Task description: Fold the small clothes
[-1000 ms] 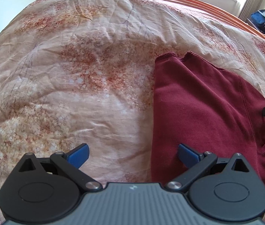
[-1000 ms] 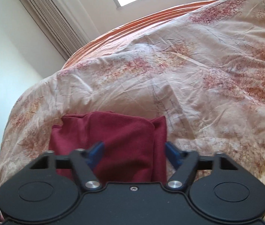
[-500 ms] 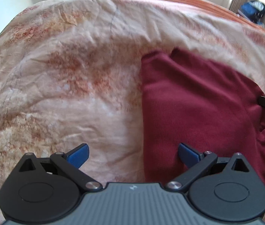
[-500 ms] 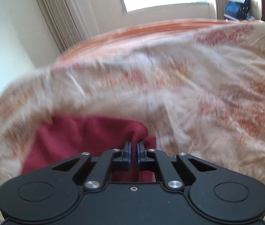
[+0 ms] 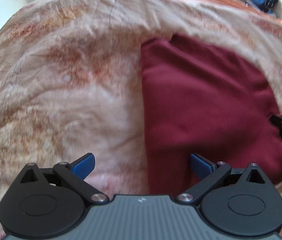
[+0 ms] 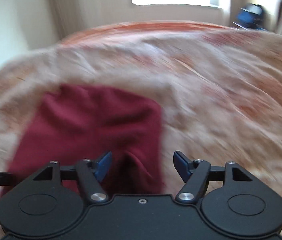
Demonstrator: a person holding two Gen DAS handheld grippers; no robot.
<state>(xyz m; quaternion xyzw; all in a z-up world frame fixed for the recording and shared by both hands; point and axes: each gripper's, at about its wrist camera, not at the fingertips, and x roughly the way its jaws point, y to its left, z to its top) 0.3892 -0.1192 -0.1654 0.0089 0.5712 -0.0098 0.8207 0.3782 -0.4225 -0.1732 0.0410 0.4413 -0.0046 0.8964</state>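
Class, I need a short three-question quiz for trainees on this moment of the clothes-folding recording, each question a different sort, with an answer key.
1. True or false: the right gripper is clamped on the dark red knitted garment.
2. Multiple choice: the garment lies on A) a wooden table B) a wrinkled beige floral bedspread C) a tiled floor.
3. Fill in: the left gripper has its jaws ____.

Key: 1 false; 2 B; 3 open.
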